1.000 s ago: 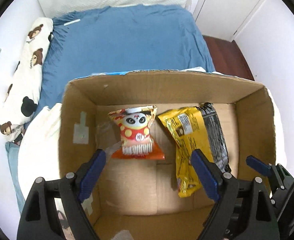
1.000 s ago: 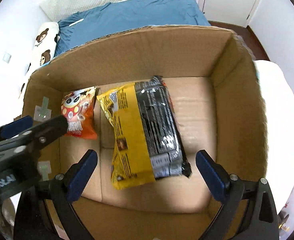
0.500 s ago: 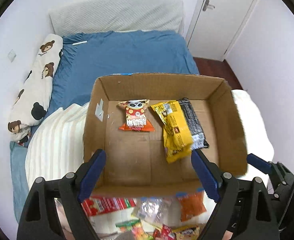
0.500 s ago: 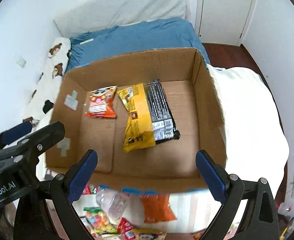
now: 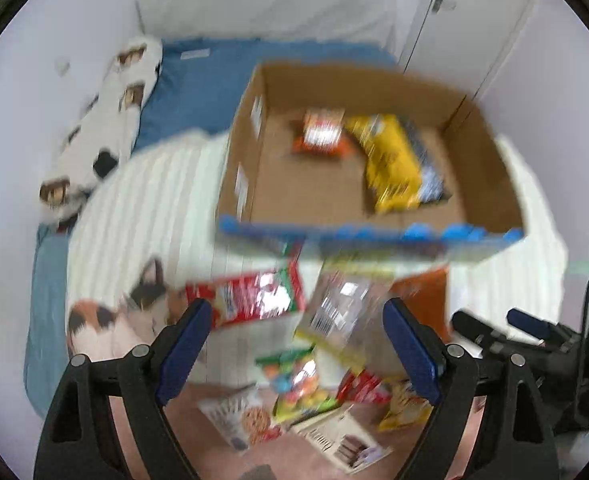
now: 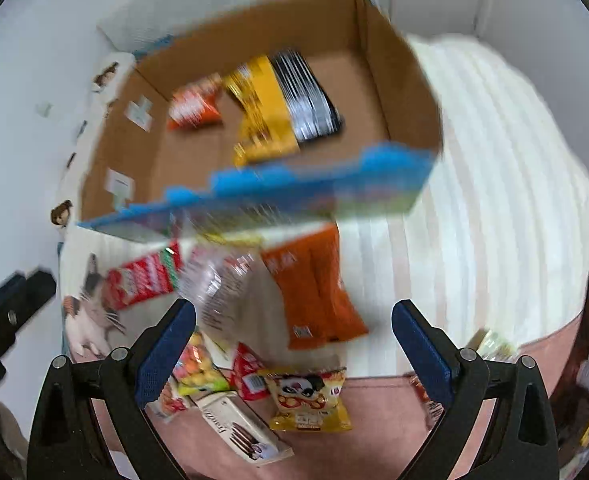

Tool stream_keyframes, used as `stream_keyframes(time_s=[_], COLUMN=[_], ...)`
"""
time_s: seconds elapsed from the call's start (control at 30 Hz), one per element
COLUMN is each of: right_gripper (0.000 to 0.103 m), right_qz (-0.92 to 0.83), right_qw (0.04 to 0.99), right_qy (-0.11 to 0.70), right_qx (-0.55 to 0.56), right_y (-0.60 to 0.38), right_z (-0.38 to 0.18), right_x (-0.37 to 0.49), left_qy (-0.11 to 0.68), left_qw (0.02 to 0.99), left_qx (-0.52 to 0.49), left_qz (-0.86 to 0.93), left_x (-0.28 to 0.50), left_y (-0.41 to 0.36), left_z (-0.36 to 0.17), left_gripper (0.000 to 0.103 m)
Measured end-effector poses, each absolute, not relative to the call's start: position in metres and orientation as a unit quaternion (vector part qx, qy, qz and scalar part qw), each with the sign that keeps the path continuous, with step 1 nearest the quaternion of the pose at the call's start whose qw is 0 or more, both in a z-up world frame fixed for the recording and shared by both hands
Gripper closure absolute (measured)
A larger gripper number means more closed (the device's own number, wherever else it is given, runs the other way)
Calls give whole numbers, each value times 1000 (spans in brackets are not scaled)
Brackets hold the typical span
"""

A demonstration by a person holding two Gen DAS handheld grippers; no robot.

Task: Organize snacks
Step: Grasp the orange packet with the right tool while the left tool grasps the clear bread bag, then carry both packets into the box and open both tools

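Box [image 5: 326, 184] sits on the bed [image 5: 230, 80], two packs already inside. Loose snack pile [image 6: 278, 344] lies just in front of it. Both grippers, left [image 5: 298, 344] and right [image 6: 294, 344], gape empty above the pile. Step: fetching another snack; next, pick one and close on it.

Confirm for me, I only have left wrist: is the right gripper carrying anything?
Observer: No. The right gripper is open and grips nothing; the snacks lie below it.
Operator: The orange bag is half behind my finger. How does it lie?
Observer: The orange bag lies flat on the blanket, with its top end at the front wall of the box. Blur hides whether it tucks under.
Operator: Anything right of the pile?
Observer: Yes, a pale packet sits at the blanket's right edge. It is too blurred to identify.
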State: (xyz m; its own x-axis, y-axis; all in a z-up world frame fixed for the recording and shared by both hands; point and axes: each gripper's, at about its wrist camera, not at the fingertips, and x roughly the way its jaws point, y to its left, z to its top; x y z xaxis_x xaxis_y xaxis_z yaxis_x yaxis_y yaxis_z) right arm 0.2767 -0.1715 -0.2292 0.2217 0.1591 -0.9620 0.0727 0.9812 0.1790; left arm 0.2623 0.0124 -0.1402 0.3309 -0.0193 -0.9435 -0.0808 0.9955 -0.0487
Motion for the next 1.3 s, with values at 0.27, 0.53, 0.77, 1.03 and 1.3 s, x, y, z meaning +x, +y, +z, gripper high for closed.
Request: stream_keyframes(time_s=[0.27,0.53,0.77,1.03,1.3], right_gripper=[24,44,37,45,46], right_qz=[0,-34,-26,-38,-5], right_qw=[740,736,711,717,689], right_qy=[668,670,683,686,712], right_qx=[78,87,163,118,135], right_y=[-166,-198,-236,-226,-230], right_z=[-314,-333,-335,-340,-344], right_x=[291,284,274,270,242], left_qy=[645,681,711,711,711], left_qw=[764,730,697,701,701], left_qx=[6,46,62,-24,-49], left_qz=[15,-38,-74,-49,-8], left_x=[266,290,313,308,264], left_y=[-3,-40,-71,-61,-46], left_z=[-228,-267,-295,-291,-287], left_gripper=[16,16,16,38,39])
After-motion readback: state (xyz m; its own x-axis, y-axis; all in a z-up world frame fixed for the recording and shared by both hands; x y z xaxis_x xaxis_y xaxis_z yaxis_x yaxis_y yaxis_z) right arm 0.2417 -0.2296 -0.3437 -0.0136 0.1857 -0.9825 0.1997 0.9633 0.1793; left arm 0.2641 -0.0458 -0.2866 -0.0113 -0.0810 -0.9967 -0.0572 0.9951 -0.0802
